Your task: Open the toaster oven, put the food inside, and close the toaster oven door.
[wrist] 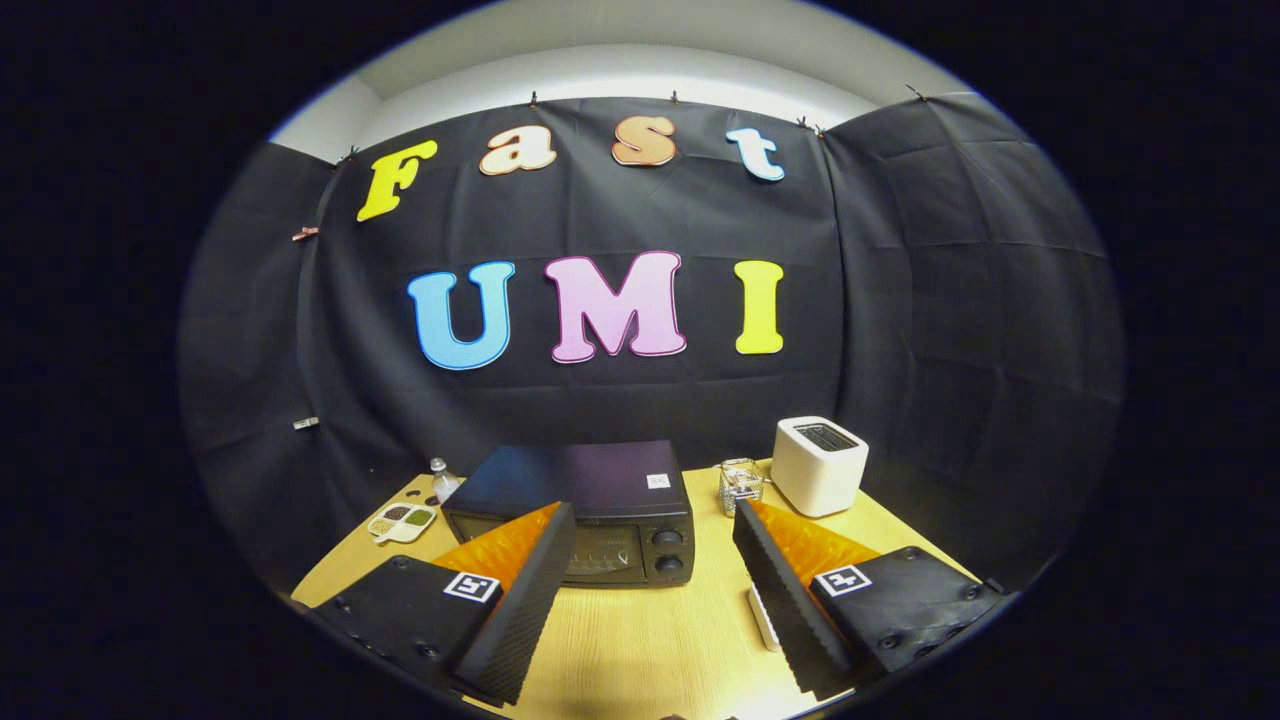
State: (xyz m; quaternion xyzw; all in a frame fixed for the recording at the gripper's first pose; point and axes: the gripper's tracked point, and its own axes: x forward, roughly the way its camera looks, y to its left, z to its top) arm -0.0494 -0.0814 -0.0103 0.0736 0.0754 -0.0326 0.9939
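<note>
Gripper view shows the gripper (650,590) with fingers spread wide and holding nothing, aimed at 12 o'clock toward the toaster oven (580,515) just beyond them, its door apparently shut, probably to line up with its front.

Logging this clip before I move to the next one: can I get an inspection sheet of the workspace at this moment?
Surface: light wooden table, bare between the fingers.
Job's things: black toaster oven beyond the fingers, door closed; food cannot be told.
Clutter: white toaster, small wire basket, divided dish, small bottle, a white item partly hidden by one finger.
Grippers: tongs open, holding nothing.
Cables: nothing seen.
Surroundings: black cloth wall.
</note>
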